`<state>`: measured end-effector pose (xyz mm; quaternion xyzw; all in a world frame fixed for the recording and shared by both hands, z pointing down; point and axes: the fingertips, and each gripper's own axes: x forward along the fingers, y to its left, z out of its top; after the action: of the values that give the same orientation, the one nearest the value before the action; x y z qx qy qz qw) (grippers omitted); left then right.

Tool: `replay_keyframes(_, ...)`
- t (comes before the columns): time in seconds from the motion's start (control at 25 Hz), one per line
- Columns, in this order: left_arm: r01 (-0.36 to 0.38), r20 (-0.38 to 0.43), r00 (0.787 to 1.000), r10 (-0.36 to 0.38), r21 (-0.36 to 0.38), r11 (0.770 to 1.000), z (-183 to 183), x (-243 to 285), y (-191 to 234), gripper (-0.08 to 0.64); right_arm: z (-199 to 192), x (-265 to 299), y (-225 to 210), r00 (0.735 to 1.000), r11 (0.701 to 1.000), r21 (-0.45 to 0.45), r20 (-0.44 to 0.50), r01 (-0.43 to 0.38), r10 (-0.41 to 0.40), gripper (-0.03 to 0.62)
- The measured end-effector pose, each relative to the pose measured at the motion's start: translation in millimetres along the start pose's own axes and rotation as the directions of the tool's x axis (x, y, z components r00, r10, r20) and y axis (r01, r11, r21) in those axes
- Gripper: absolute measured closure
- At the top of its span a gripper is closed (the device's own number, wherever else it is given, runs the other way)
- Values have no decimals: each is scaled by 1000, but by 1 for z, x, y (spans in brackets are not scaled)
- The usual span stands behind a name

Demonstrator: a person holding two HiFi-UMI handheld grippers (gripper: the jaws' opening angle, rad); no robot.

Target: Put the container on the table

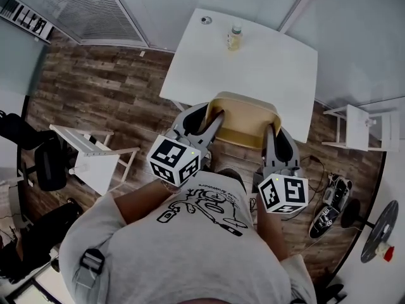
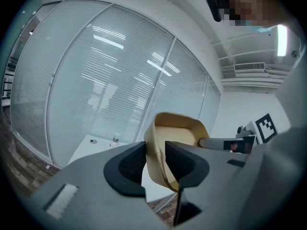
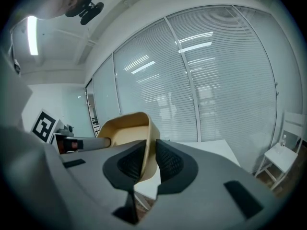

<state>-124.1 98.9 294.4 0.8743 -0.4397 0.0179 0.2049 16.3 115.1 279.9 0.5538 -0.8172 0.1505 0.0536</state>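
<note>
A tan open-topped container [image 1: 243, 122] hangs in the air over the wooden floor, just short of the white table's [image 1: 266, 68] near edge. My left gripper [image 1: 212, 120] is shut on its left wall and my right gripper [image 1: 273, 135] is shut on its right wall. In the left gripper view the container's [image 2: 175, 143] wall stands pinched between the black pads of the left gripper [image 2: 155, 162]. The right gripper view shows the container's [image 3: 127, 128] rim clamped in the right gripper [image 3: 150, 159] the same way.
On the table stand a small bottle [image 1: 235, 38] and a little round object [image 1: 206, 20] near its far edge. A white chair [image 1: 95, 154] stands at the left, another [image 1: 361, 128] at the right. Shoes [image 1: 332, 204] lie on the floor to the right.
</note>
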Motion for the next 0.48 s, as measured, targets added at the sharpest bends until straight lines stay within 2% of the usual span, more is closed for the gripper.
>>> replay_keyframes(0.2, -2, -14, 1000, 2, -5, 1000, 1, 11, 16, 442, -3, 19, -2, 1000, 1000, 10, -14, 2, -1, 571)
replay_keyframes(0.48, 0, -26, 1000, 0, -17, 1000, 2, 32, 12, 442, -1, 27, -23, 1000, 1000, 25, -23, 8, -7, 571)
